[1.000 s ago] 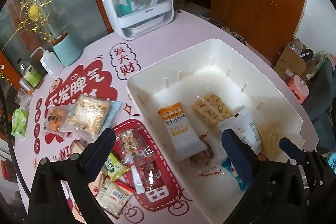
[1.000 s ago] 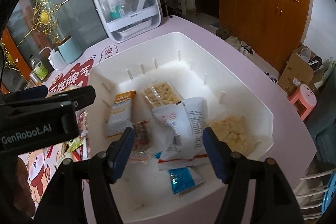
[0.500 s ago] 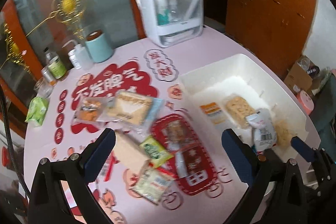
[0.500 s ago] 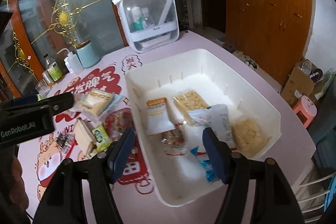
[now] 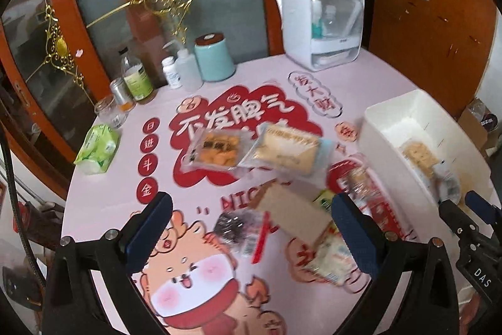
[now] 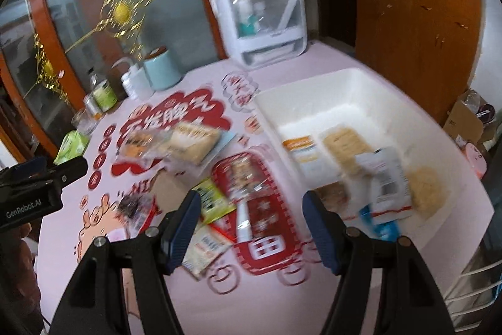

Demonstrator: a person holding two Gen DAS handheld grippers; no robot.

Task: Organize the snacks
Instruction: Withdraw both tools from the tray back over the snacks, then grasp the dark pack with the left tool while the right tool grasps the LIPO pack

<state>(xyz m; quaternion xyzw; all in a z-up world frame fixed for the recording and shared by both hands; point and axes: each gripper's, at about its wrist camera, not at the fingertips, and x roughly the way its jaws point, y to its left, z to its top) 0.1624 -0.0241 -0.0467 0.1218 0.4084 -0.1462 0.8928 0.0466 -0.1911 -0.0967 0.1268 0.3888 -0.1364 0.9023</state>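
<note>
Loose snack packets lie on the pink printed tablecloth: an orange cracker packet (image 5: 216, 149), a pale biscuit packet (image 5: 288, 149), a brown packet (image 5: 291, 215), a dark crinkly packet (image 5: 233, 225) and a green-yellow sachet (image 6: 210, 200). My left gripper (image 5: 251, 209) hangs open above the brown and dark packets, holding nothing. My right gripper (image 6: 252, 203) is open over a red-and-clear packet (image 6: 248, 175), also empty. The white bin (image 6: 313, 80) at the right holds several packets, among them an orange-white one (image 6: 301, 149) and a white one (image 6: 386, 175).
At the table's far edge stand a white storage case (image 5: 320, 21), a teal canister (image 5: 215, 58), small bottles (image 5: 138, 77) and a green tissue pack (image 5: 97, 146). Wooden cabinets (image 6: 417, 21) and a cardboard box (image 6: 464, 121) are beyond the table on the right.
Both grippers have swung left, away from over the white bin to above the loose packets on the cloth. Both stayed open and empty.
</note>
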